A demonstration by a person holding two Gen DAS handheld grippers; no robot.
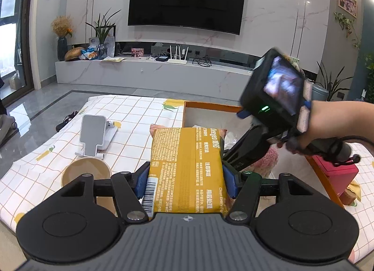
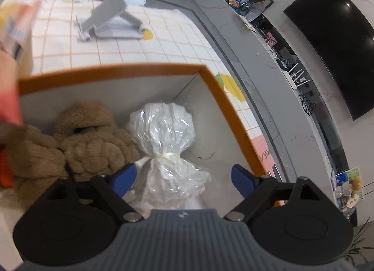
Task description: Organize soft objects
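My left gripper is shut on a yellow tissue pack, its blue pads pressing both sides, and holds it above the checked tablecloth just short of the orange-rimmed box. Inside that box my right gripper stands open. A white bundle wrapped in clear plastic lies on the box floor between its spread blue fingers, not pinched. A brown plush toy fills the box's left part. In the left wrist view a hand holds the right gripper's body tilted down into the box, beside something pink and fluffy.
A grey phone stand and a paper bowl sit on the cloth to the left. A red box lies right of the orange box. Beyond the table's far edge are the grey floor, a TV bench and a wall TV.
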